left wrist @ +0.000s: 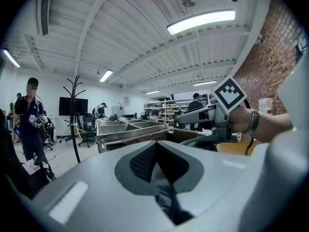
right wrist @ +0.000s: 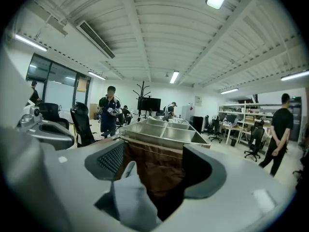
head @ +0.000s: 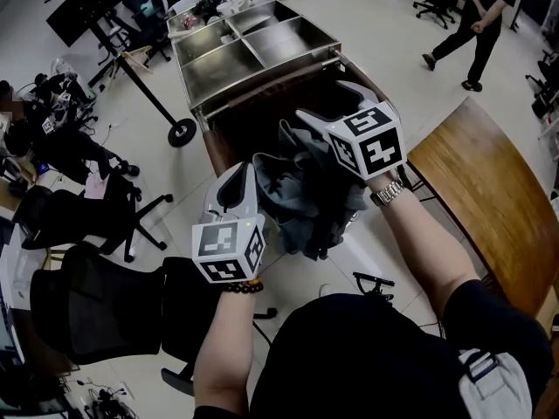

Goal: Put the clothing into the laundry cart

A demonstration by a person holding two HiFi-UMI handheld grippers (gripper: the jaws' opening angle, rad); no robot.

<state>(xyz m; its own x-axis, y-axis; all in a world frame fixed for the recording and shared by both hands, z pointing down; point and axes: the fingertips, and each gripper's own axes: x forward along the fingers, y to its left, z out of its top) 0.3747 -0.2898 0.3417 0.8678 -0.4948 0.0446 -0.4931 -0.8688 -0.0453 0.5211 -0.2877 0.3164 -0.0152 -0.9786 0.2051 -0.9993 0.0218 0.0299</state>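
A bundle of dark grey clothing hangs between my two grippers, just in front of the laundry cart, a brown fabric bag behind which stands a steel tray of compartments. My left gripper is shut on a fold of the clothing, which is pinched where the pads meet. My right gripper reaches over the bag's opening. In the right gripper view its jaws stand apart; a grey flap of the clothing lies loose against the left pad, and the brown bag shows through the gap.
A curved wooden table stands to the right of the cart. Black office chairs crowd the floor at the left, near a black stand on a wheeled base. A person walks at the far right; another person stands beyond the cart.
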